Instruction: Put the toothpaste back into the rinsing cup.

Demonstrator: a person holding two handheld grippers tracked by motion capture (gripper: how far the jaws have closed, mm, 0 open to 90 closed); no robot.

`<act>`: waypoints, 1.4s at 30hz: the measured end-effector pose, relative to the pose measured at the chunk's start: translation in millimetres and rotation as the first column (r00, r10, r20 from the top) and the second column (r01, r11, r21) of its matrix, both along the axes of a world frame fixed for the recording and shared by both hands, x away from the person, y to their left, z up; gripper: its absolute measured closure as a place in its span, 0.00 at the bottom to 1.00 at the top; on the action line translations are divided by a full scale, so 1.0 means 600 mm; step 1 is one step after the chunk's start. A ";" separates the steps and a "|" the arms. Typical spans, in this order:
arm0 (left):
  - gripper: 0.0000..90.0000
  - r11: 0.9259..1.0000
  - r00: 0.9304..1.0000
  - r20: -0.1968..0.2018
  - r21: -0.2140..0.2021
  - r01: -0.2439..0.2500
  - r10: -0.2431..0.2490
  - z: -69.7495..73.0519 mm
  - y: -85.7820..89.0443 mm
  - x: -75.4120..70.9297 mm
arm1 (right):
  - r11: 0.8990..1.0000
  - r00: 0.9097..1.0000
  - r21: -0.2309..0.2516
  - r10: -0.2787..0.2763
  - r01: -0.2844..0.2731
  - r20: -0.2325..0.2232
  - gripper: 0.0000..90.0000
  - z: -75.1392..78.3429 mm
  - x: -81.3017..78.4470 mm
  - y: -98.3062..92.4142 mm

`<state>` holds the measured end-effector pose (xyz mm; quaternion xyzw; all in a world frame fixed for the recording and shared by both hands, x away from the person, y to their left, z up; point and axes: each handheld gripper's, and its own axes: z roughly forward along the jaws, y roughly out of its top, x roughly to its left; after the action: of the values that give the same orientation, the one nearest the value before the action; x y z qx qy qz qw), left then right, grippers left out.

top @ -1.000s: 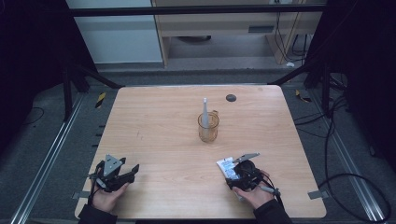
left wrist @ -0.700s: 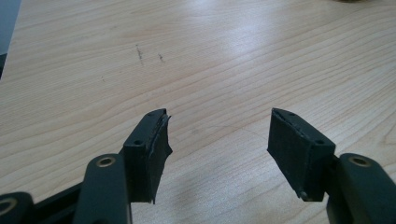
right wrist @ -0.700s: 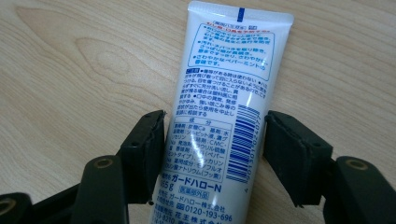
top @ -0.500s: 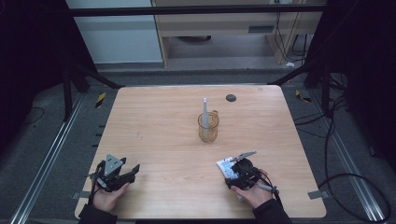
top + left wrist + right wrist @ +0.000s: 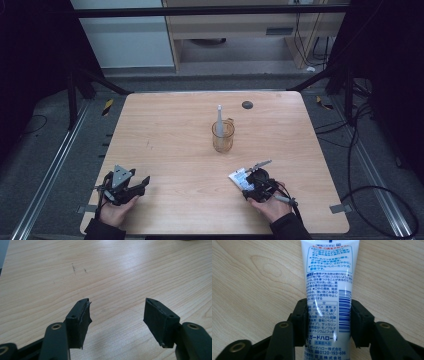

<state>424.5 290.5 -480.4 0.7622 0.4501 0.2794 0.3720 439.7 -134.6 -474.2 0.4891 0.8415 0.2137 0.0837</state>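
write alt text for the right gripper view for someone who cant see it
A white toothpaste tube with blue print lies on a light wooden table, and the right gripper has just closed its two black jaws against the tube's sides.

Wooden table: glass cup, toothpaste tube.

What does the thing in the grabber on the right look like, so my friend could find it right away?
Start at the wooden table and go to its near right part, in front of the glass cup. There the right gripper has just closed on a toothpaste tube lying flat. It is the only white thing with blue writing and a barcode.
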 end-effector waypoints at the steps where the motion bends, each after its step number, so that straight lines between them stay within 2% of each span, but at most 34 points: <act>1: 0.41 1.000 1.000 -0.001 0.002 0.000 0.000 0.000 0.000 0.000 | 1.000 1.000 0.000 -0.001 0.001 -0.004 0.65 0.002 0.000 0.000; 2: 0.41 1.000 1.000 -0.003 0.001 0.001 -0.001 0.000 0.000 0.000 | 1.000 1.000 0.001 -0.012 0.012 -0.013 0.67 0.003 0.000 0.001; 3: 0.41 1.000 1.000 -0.002 0.001 0.001 -0.001 0.000 0.000 0.000 | 1.000 1.000 -0.002 0.005 -0.005 -0.009 0.68 0.004 0.002 0.000; 11: 0.41 1.000 1.000 -0.002 0.003 0.002 -0.002 0.001 0.000 0.000 | 1.000 1.000 -0.026 0.016 -0.016 -0.003 0.75 0.011 0.003 0.004; 18: 0.41 1.000 1.000 -0.002 0.004 0.004 -0.004 0.000 0.000 0.000 | 1.000 1.000 0.005 0.015 -0.015 -0.009 0.76 0.015 0.004 0.001; 23: 0.41 1.000 1.000 0.001 0.001 0.004 -0.004 0.000 0.000 -0.001 | 0.999 0.999 0.051 0.009 -0.011 0.035 0.76 0.031 0.003 -0.006; 29: 0.41 1.000 1.000 0.002 -0.001 0.005 -0.005 0.000 0.000 -0.001 | 0.994 0.993 0.110 -0.012 -0.002 0.121 0.76 0.050 0.003 -0.013; 35: 0.41 1.000 1.000 0.001 -0.002 0.005 -0.005 0.000 0.000 0.000 | 0.985 0.978 0.170 -0.034 -0.001 0.204 0.76 0.065 0.005 -0.013; 42: 0.41 1.000 1.000 0.001 -0.003 0.007 -0.007 0.000 -0.001 0.000 | 0.979 0.961 0.204 -0.070 0.014 0.266 0.76 0.081 0.011 -0.022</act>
<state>424.7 290.1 -480.6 0.7630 0.4476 0.2780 0.3744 446.5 -147.7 -425.4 0.4790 0.7856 0.3605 0.1533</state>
